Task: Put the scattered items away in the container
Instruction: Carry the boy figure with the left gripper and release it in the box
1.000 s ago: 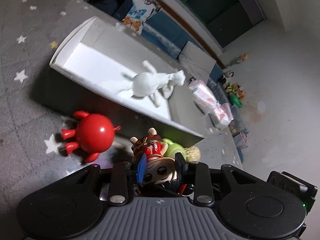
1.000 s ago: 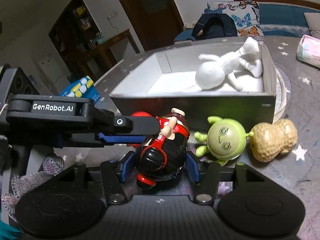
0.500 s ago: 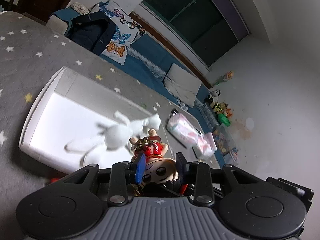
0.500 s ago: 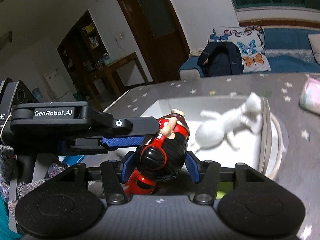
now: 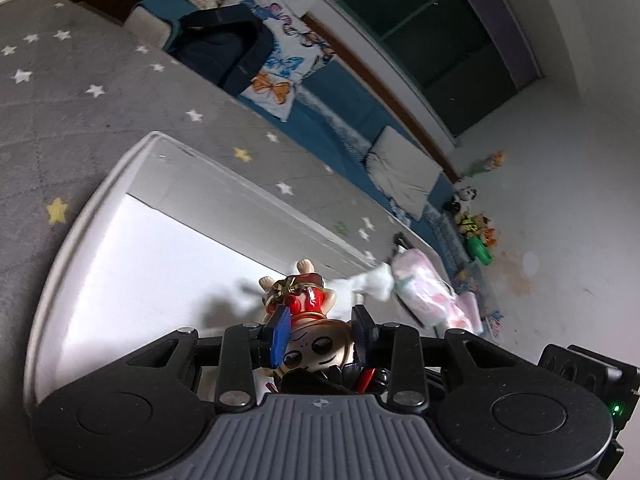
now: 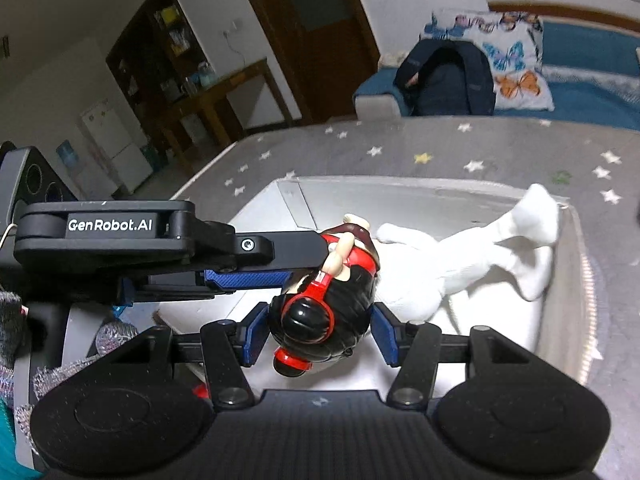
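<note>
A doll (image 5: 308, 300) with black hair, red headphones and a red dress hangs over the white box (image 5: 100, 200). My left gripper (image 5: 320, 320) is shut on it, with its pads against the sides of the face. In the right wrist view my right gripper (image 6: 321, 330) is shut on the same doll (image 6: 316, 316) at the head, and the left gripper (image 6: 280, 264) comes in from the left onto its body. A white plush rabbit (image 6: 460, 264) lies inside the box (image 6: 360, 196), toward its right end.
The box stands on a grey rug with stars (image 5: 80, 92). A pink tissue pack (image 5: 424, 288) lies beyond the box's far end. A dark backpack (image 5: 224, 52) and butterfly cushions sit on the blue sofa behind. A grey sleeve (image 6: 12, 320) shows at the left edge.
Both grippers carried the doll up and forward from the rug in front of the box to above its inside. The red ball toy, green toy and peanut dropped out of view.
</note>
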{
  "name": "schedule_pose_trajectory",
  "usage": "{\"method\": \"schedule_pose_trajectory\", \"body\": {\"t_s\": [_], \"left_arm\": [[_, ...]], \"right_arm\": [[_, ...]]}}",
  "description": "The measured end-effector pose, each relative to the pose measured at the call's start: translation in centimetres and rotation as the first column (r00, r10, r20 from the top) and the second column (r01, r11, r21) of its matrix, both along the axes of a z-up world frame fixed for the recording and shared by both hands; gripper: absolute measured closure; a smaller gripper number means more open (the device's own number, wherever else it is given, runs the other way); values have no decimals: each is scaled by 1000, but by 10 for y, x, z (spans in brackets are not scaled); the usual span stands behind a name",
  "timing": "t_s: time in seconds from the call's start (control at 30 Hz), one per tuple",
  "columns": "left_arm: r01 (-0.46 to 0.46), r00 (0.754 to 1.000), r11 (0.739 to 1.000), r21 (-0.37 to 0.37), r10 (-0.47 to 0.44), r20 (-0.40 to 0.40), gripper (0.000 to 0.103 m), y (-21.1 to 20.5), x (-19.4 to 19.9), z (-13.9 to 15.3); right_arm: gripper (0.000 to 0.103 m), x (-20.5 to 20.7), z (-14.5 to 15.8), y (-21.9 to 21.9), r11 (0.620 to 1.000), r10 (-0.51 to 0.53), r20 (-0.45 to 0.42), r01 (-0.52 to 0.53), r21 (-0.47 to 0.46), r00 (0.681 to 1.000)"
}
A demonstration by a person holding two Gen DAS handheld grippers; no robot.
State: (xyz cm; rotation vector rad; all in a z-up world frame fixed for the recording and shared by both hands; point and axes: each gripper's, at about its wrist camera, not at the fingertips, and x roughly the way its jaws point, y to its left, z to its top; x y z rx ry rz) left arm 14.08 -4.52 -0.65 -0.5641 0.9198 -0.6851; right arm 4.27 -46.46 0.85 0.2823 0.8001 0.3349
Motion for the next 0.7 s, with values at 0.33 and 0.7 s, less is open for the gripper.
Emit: {"method": "schedule_pose_trajectory", "body": {"t_s": [0.33,0.7], "left_arm": [[-73,997,996,48,74,-23,68,15,26,-15],[-80,997,992,98,80,4,68,10,23,-16]], "right_arm": [[48,46,-18,21,998,49,-80,-52,-35,996],[47,56,-18,35,990,58,-134,-73,-117,989]]}}
